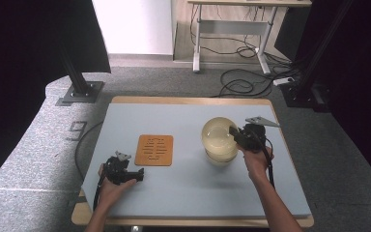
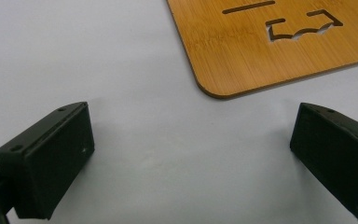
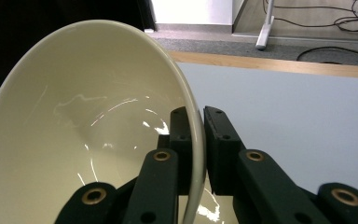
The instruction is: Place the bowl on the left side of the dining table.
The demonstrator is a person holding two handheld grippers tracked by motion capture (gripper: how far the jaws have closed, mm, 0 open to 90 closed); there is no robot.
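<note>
Right gripper (image 3: 196,140) clamps the bowl (image 3: 88,126) wall, one jaw inside, for carrying. Left gripper (image 2: 191,154) rests agape beside the trivet (image 2: 279,42), idle.

— What does the bowl (image 1: 219,137) look like?
— Cream, glossy and deep, with a thin rim and light glinting inside (image 3: 88,140).
— Where is it?
— On the right half of the pale blue surface (image 1: 183,183), to the right of the wooden mat.
— How does it sit?
— Tilted, it seems, its rim pinched between black jaws, one inside the wall, one outside.
</note>
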